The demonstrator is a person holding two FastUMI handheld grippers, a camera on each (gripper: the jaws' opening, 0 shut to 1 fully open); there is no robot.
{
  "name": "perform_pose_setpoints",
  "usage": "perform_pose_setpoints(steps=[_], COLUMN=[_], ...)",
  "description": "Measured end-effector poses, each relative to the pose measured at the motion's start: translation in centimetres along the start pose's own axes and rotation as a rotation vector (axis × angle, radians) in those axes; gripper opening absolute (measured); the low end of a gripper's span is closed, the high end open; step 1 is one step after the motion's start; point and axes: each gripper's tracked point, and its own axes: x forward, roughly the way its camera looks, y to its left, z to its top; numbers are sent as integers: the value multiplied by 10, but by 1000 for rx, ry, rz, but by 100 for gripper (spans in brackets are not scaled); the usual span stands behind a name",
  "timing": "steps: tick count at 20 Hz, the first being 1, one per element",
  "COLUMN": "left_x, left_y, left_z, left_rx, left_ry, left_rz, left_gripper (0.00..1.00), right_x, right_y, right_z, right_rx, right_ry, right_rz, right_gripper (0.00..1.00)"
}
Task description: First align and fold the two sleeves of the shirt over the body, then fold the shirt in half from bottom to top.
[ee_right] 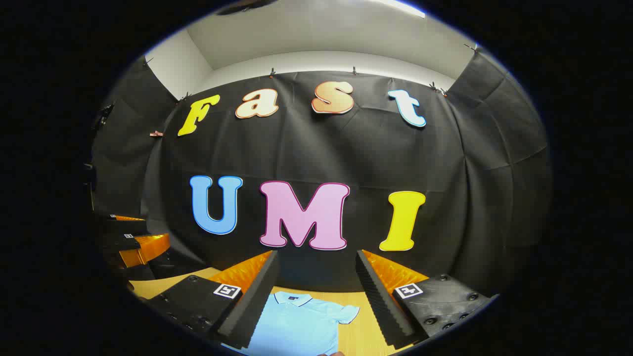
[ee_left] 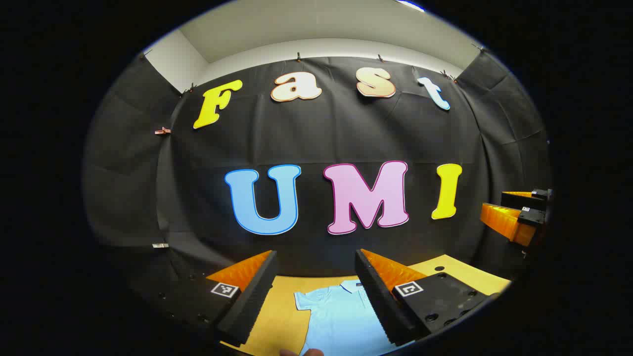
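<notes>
The shirt (ee_left: 341,316) lies flat on the wooden table (ee_left: 277,316), collar toward the wall, sleeves spread out sideways, below and ahead of both tools. The left gripper (ee_left: 314,296) and right gripper (ee_right: 316,296) hover above it, jaws wide apart and empty, each nearest its own sleeve.

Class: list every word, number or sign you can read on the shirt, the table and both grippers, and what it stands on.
Shirt: none readable.
Table: none.
Left gripper and right gripper: square coded markers, patterns only, no words or numbers.
</notes>
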Motion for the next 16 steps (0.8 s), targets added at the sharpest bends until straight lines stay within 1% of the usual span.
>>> perform_pose_setpoints(steps=[5,16], left_x=[4,8], left_y=[-1,0], left_z=[-3,-6], left_rx=[-3,5], left_ry=[6,13], left_rz=[-11,-15], left_gripper=[99,99], right_x=[0,6], right_y=[2,3], right_z=[-2,-11], right_rx=[-14,2], right_ry=[8,33], right_rz=[-2,-6], right_gripper=[96,96])
